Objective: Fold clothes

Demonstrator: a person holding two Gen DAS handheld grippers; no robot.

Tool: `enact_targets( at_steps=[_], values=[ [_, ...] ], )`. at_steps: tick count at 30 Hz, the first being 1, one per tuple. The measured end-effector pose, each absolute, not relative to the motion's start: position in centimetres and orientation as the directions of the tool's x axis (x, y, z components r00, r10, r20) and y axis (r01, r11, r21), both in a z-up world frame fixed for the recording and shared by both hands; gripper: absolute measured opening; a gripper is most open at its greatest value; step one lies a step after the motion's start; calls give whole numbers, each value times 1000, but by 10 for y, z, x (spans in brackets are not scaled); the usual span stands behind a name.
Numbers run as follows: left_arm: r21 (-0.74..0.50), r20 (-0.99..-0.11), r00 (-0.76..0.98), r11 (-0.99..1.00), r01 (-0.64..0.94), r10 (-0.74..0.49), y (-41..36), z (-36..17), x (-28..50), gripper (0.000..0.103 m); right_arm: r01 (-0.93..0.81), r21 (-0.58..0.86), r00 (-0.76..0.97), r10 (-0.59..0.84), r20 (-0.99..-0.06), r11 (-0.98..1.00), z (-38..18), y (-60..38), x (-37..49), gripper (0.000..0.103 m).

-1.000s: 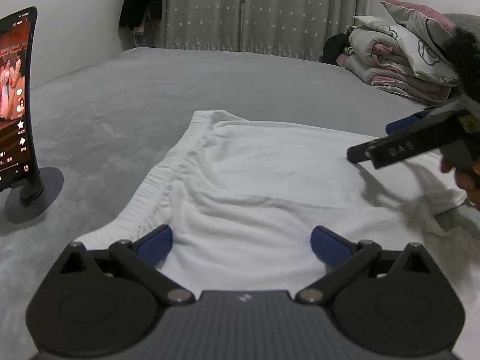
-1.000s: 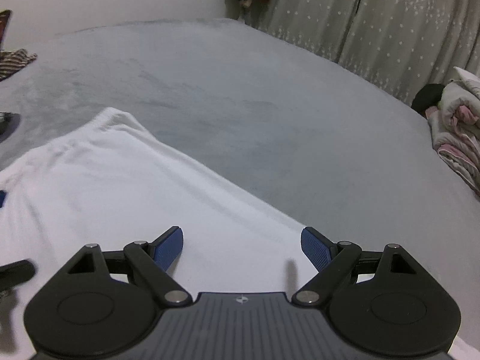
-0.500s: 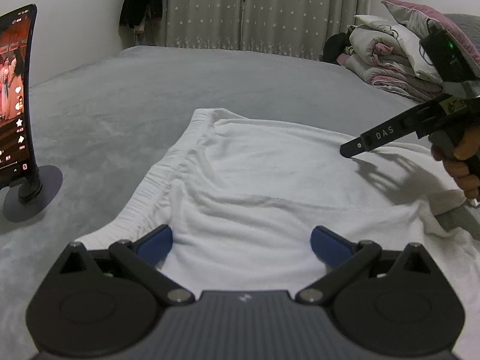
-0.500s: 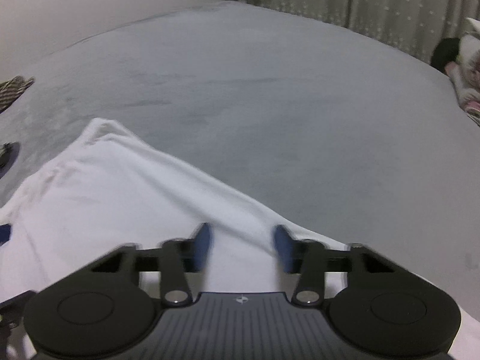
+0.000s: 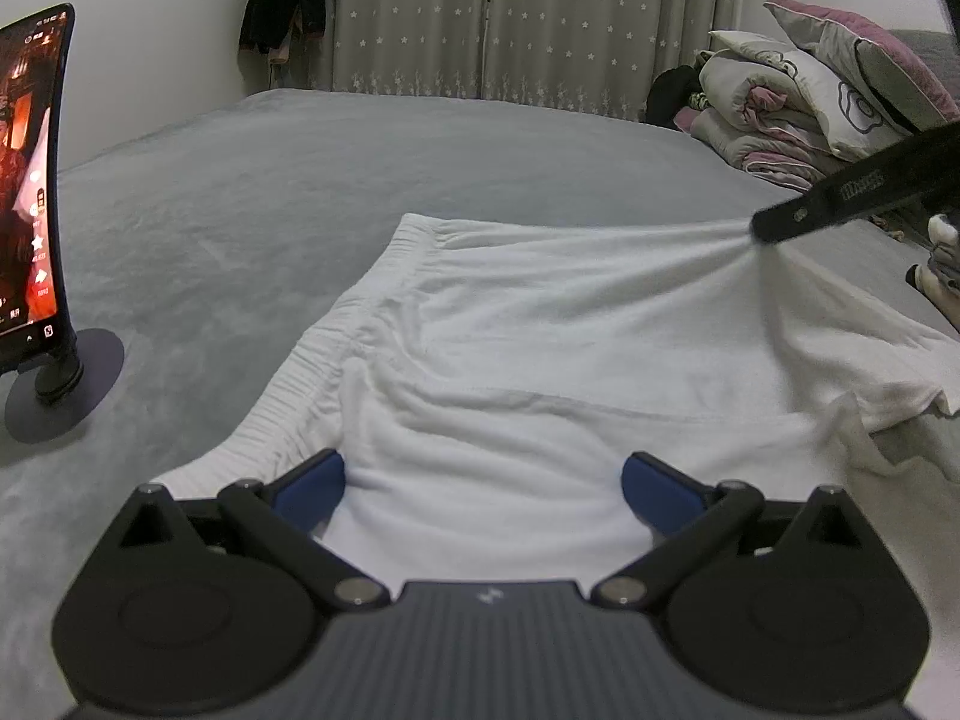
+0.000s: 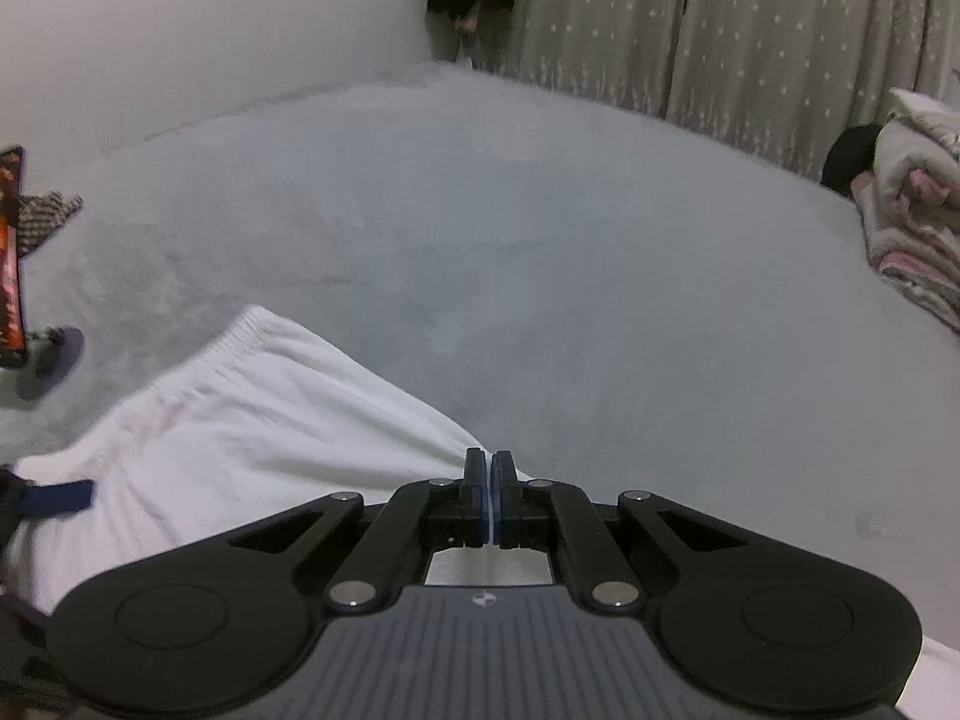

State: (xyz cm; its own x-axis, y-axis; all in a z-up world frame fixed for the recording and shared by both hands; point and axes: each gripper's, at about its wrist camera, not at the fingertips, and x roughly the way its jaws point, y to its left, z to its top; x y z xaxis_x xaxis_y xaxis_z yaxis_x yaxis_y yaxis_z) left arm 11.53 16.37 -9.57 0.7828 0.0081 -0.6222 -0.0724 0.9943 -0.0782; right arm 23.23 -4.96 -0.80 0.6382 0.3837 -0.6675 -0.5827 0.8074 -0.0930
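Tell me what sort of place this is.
Most likely a bedroom at home. The white shorts lie on a wide grey bed, folded quilts and pillows are stacked at one side, and star-print curtains hang behind.

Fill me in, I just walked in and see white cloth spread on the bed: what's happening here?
A person with a tool in each hand is folding white shorts on the grey bed. The right tool has pinched the far edge of the shorts and is lifting it, so the fabric pulls taut. The left tool hovers open over the near edge, gripping nothing. A phone on a stand plays video at the left.
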Motion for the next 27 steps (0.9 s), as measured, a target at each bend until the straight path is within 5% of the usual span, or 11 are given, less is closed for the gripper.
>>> enact_targets(
  at_steps=[12, 27],
  values=[
    [-86, -623, 783, 994, -70, 2, 166, -96, 115, 103, -642, -81, 639, 473, -607, 763, 38, -60, 146, 4],
    [-175, -606, 794, 981, -78, -45, 178, -88, 107, 103, -651, 103, 531, 548, -646, 752, -30, -74, 70, 4]
  ],
)
